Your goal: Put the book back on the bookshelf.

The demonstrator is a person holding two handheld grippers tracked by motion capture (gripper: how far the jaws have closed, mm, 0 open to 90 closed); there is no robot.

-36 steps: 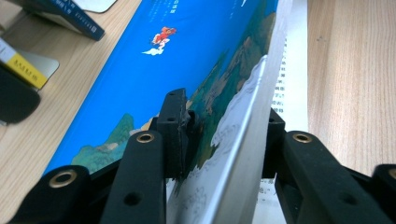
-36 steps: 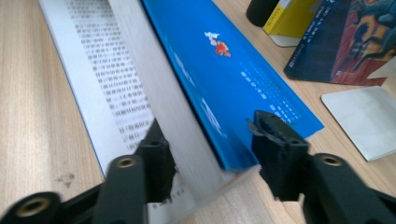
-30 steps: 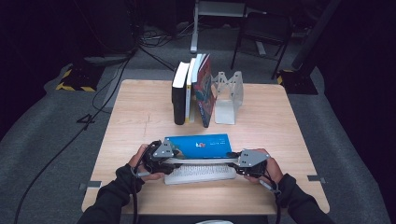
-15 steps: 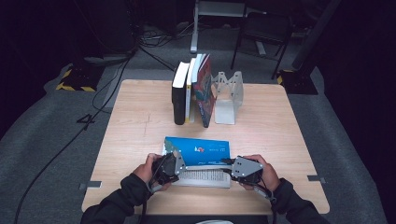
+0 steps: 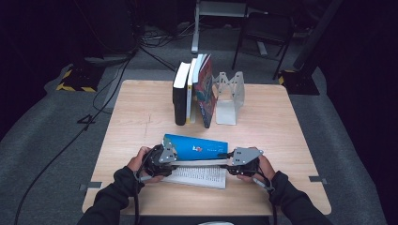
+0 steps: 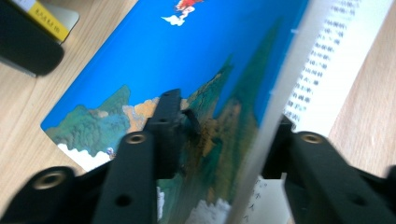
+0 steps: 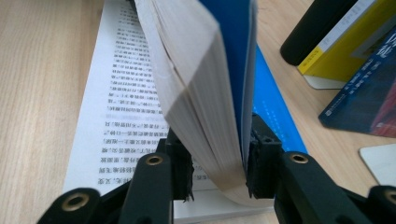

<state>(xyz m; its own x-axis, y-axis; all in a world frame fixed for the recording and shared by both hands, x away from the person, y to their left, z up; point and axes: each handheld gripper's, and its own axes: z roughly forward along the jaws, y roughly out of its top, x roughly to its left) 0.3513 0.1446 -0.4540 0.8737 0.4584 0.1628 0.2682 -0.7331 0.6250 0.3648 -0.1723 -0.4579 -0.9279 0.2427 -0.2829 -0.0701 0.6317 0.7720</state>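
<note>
- Blue-covered book (image 5: pixel 195 147) lies open near the 6 o'clock edge of the wooden table (image 5: pixel 281 122), with a printed page (image 5: pixel 199 176) flat on the wood and the cover side with a thick block of pages raised between the two hands.
- Left gripper (image 5: pixel 162 157) is at the 9 o'clock end of the book. In the left gripper view its jaws stand on both sides of the raised cover (image 6: pixel 187 60); they have just been opening a little, and I cannot tell if the pads really press on it.
- Right gripper (image 5: pixel 241 161) is at the 3 o'clock end. In the right gripper view its jaws are clamped on the block of pages (image 7: pixel 196 93) together with the blue cover, one pad on each face.
- Toward 12 o'clock, a row of upright books (image 5: pixel 192 91) leans against a white metal bookend (image 5: pixel 230 96), well apart from the open book.
- Step in hand, as I judge it: closing the book, by folding the raised part down over the flat page.
- Next move probably needs both hands to swing together toward 6 o'clock, keeping the page block square, so that no loose page bends under it. After that the left jaws should grip firmly before any lifting toward the row.
</note>
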